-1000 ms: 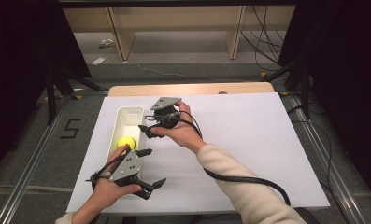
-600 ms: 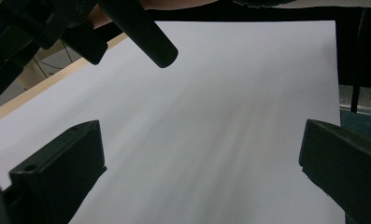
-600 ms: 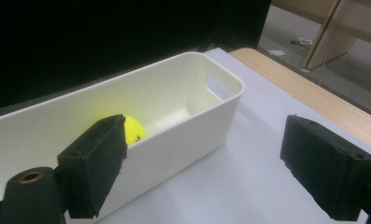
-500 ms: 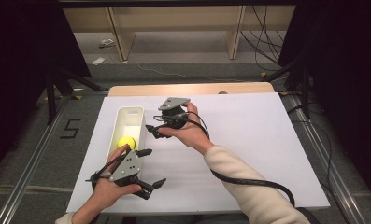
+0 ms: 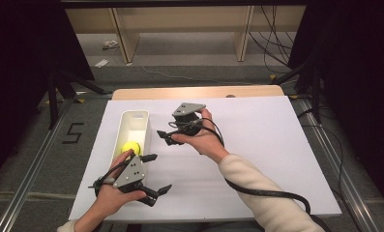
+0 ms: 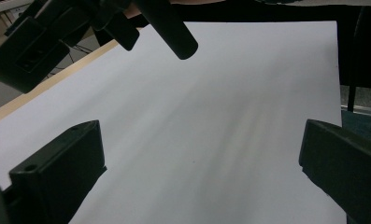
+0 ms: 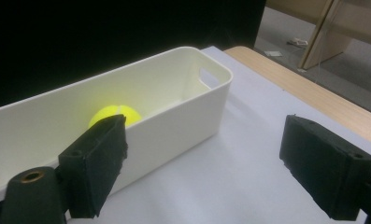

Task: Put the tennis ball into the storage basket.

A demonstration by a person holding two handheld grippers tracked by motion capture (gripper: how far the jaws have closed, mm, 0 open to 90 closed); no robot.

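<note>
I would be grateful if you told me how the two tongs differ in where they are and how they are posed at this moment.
The left tongs sit low near the table's front edge, beside the near end of the white bin. The right tongs are farther back, to the right of the bin, pointing at its long side. The left tongs gape wider than the right. Both are open and empty.

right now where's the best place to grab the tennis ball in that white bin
Grip the tennis ball across its middle, coming straight down from above. It lies low in the narrow white bin, whose tall walls block any approach from the side. Line the jaws up along the bin's length, where there is free room beside the ball. The open right gripper is probably best placed.
</note>
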